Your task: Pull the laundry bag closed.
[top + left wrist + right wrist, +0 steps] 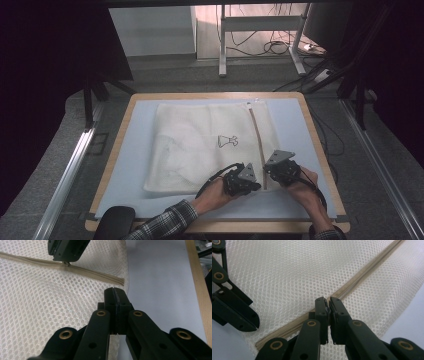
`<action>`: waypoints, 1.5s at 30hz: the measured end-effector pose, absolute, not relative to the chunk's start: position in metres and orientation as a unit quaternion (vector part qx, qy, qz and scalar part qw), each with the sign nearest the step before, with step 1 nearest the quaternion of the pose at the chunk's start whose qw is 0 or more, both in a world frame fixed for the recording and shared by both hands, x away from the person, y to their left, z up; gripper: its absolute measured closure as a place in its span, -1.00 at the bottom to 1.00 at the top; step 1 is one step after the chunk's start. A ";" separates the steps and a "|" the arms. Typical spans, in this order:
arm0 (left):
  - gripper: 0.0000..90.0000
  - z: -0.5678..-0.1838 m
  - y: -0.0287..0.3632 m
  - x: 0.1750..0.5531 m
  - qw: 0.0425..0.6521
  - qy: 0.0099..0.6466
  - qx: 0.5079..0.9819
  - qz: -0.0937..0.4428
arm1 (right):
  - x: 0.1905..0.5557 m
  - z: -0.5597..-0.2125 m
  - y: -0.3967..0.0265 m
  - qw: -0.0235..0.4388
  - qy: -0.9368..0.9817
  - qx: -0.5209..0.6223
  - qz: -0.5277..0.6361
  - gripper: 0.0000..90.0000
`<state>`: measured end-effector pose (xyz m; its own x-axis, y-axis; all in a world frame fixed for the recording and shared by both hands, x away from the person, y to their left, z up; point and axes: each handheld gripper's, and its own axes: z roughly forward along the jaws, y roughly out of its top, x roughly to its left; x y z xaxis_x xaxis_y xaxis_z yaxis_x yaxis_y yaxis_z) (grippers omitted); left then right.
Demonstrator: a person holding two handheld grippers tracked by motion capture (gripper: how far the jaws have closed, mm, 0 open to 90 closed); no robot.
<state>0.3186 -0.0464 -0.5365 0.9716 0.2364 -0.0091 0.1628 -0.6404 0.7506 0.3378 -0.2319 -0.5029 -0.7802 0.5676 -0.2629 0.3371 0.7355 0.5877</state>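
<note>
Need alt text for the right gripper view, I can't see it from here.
The right gripper, jaws shut, pinches at the beige zipper of a white mesh laundry bag, near the zipper's closed end. The zipper runs diagonally from lower left to upper right. The left gripper rests on the bag at the left edge.

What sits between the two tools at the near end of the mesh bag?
High view: the tan zipper runs between the left tool and right tool, on the mesh bag.

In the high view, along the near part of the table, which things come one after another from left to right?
Blue mat → white mesh bag → left hand-held gripper → beige zipper → right hand-held gripper → wooden table edge.
</note>
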 end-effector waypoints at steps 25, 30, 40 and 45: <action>1.00 -0.537 -0.046 0.319 0.414 0.117 0.902 0.039 | 0.364 -0.504 -0.229 0.235 0.902 0.256 0.258 0.88; 1.00 -0.537 -0.046 0.319 0.414 0.117 0.902 0.039 | 0.368 -0.504 -0.228 0.237 0.902 0.257 0.255 0.89; 1.00 -0.537 -0.046 0.319 0.414 0.118 0.902 0.038 | 0.378 -0.505 -0.226 0.246 0.902 0.254 0.249 0.88; 1.00 -0.537 -0.046 0.319 0.415 0.119 0.901 0.037 | 0.383 -0.505 -0.226 0.248 0.902 0.253 0.248 0.88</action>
<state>0.3188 -0.0459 -0.5374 0.9690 0.2449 -0.0324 0.1838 -0.6275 0.7566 0.3831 -0.2259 -0.5050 -0.7493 0.5786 -0.3221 0.3326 0.7494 0.5725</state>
